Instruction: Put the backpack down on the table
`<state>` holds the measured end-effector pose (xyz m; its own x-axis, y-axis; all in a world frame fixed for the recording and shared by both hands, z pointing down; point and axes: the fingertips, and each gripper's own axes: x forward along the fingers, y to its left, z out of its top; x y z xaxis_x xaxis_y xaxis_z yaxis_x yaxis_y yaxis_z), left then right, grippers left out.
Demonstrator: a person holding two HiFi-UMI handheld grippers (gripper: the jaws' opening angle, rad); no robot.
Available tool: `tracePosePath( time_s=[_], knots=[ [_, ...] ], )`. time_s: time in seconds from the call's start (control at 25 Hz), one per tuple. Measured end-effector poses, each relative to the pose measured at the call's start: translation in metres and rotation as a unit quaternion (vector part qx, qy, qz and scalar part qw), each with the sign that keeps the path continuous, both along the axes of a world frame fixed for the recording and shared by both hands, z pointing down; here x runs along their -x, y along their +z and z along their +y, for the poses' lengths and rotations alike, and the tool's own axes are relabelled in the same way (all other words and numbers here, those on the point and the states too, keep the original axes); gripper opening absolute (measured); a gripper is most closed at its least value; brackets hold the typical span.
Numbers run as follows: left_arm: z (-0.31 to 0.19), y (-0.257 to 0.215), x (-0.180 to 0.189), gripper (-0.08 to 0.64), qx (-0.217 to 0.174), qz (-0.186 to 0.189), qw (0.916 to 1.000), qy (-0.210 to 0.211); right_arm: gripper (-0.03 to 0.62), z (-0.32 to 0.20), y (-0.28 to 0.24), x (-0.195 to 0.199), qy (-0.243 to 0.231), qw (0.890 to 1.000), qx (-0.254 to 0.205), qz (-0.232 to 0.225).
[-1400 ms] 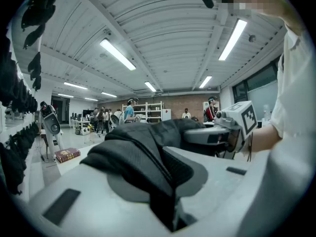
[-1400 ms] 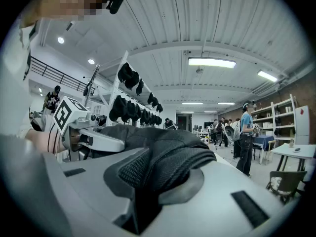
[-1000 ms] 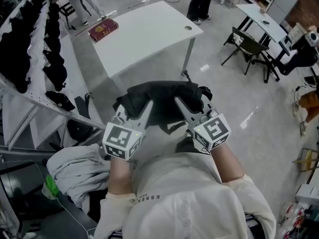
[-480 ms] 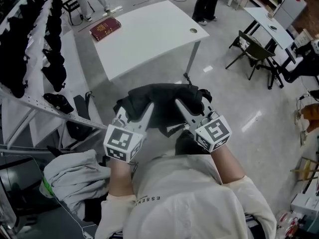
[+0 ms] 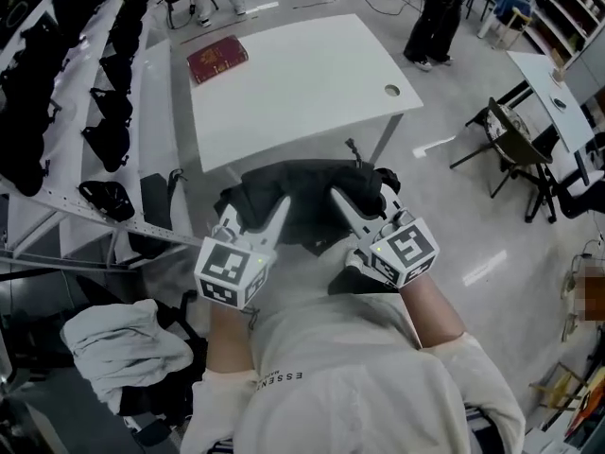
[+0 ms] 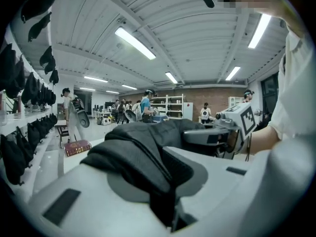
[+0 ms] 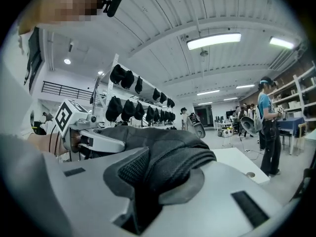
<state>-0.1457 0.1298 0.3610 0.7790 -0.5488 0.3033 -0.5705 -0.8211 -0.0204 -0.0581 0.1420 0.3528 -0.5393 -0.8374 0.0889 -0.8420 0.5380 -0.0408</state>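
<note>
A black backpack [image 5: 307, 192] hangs in the air between both grippers, just short of the near edge of the white table [image 5: 293, 88]. My left gripper [image 5: 281, 204] is shut on the backpack's left side; black fabric [image 6: 143, 157] fills its jaws in the left gripper view. At the right side, my right gripper [image 5: 337, 197] is shut on a padded mesh strap [image 7: 163, 167]. Each gripper view shows the other gripper across the bag.
A dark red book [image 5: 217, 60] lies at the table's far left corner. Racks of black bags [image 5: 104, 112] line the left. A pale cloth heap [image 5: 128, 343] lies at lower left. Chairs [image 5: 515, 149] and another table stand right; people stand beyond the table.
Both grippers have carried the backpack forward toward the white table, which now lies much closer, its near edge just beyond the bag. The grip on the bag is unchanged.
</note>
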Motion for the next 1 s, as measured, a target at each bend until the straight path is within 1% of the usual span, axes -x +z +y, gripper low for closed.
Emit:
tracePosePath(
  time_s=[0.2,0.36,0.52,0.76,1.0],
  knots=[
    [-0.041,-0.002,-0.052,0.071,0.007,0.011,0.9992,-0.038,0.086,-0.047,-0.004,-0.053,-0.037,0.999,-0.001,0.009],
    [-0.066,-0.005,-0.090,0.071,0.012,0.023,0.9983,-0.051,0.086,-0.075,-0.010,-0.091,-0.059,0.998,-0.011,0.018],
    [-0.089,-0.007,-0.118,0.071,0.012,0.030,0.9975,-0.063,0.087,-0.102,-0.012,-0.119,-0.072,0.997,-0.019,0.024],
    [-0.134,-0.016,-0.139,0.071,-0.005,0.009,0.9976,-0.068,0.087,-0.148,-0.017,-0.141,-0.069,0.997,-0.019,0.013],
    [-0.195,-0.026,-0.143,0.072,-0.019,0.026,0.9965,-0.077,0.089,-0.211,-0.031,-0.144,-0.078,0.995,-0.043,0.034]
  ],
)
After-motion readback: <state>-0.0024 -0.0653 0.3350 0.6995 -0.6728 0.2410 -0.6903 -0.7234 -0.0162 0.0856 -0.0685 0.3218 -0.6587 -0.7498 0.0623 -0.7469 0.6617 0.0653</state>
